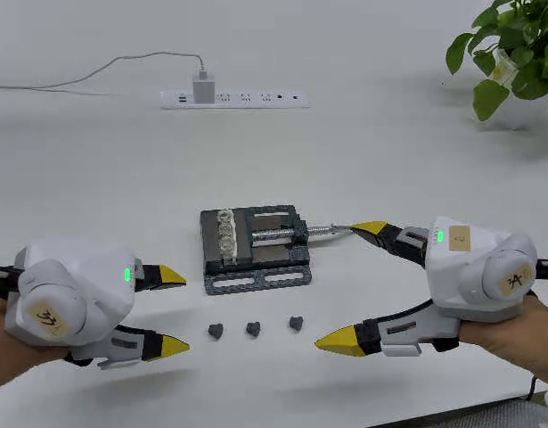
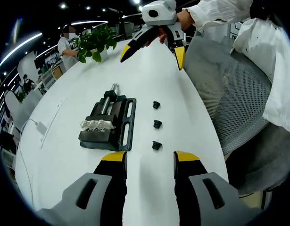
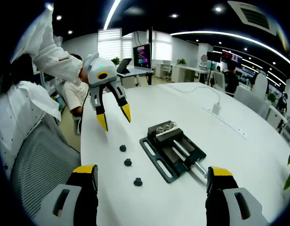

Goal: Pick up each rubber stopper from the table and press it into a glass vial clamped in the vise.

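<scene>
To the left of the vise [image 1: 256, 251] and nearer the person, the left tool [image 1: 181, 310] is held with its jaws apart, nothing between them. Three rubber stoppers [image 1: 253, 329] lie in a row on the tabletop [image 1: 104, 178] just in front of the vise, none yet lifted. The glass vials [image 1: 226, 234] are clamped at the vise's left end. To the right of the vise the right tool [image 1: 337, 285] is spread wide and empty.

The first pick is judged to be the step in hand. A stopper is best approached from above, pinched across its head, and pressed squarely into a vial mouth, so that side load on the glass is avoided.
</scene>
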Available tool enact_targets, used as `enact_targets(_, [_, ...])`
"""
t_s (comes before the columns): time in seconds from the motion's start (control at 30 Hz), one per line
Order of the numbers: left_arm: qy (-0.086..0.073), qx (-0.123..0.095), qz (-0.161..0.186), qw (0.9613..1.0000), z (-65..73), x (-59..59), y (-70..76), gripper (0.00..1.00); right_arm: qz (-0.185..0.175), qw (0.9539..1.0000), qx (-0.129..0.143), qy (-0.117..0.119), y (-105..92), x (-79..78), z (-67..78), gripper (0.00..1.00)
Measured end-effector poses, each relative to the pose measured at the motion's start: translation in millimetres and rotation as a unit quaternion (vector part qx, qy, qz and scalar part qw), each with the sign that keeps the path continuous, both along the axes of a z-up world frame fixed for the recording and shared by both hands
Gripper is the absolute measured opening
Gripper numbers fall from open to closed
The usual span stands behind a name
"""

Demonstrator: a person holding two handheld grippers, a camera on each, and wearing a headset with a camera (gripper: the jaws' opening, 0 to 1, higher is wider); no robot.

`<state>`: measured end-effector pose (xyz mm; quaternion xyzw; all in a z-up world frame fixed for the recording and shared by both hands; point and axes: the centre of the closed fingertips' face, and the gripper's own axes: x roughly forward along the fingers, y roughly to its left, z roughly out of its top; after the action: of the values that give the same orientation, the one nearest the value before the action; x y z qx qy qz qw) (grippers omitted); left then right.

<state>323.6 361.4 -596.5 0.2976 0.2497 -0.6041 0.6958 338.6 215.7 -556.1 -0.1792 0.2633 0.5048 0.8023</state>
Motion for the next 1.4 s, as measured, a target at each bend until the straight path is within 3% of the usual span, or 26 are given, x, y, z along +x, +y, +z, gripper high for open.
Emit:
enact_targets(0.33, [0.0, 0.014, -0.033, 0.9994, -15.5, -3.5, -10.3, 0.24, -0.002, 1.0, -0.001, 0.002, -0.6, -1.4, -0.7, 0.94])
enact_targets(0.77, [0.002, 0.033, -0.05, 0.9982, -34.7, -5.2, -18.9, 0.17, -0.009, 1.0, 0.002, 0.003, -2.4, -0.9, -0.1, 0.94])
enact_targets(1.4, [0.0, 0.048, -0.078, 0.9958, -46.9, -4.1, -26.9, 0.1, -0.019, 0.9998, 0.002, 0.004, -6.6, -0.5, -0.1, 0.94])
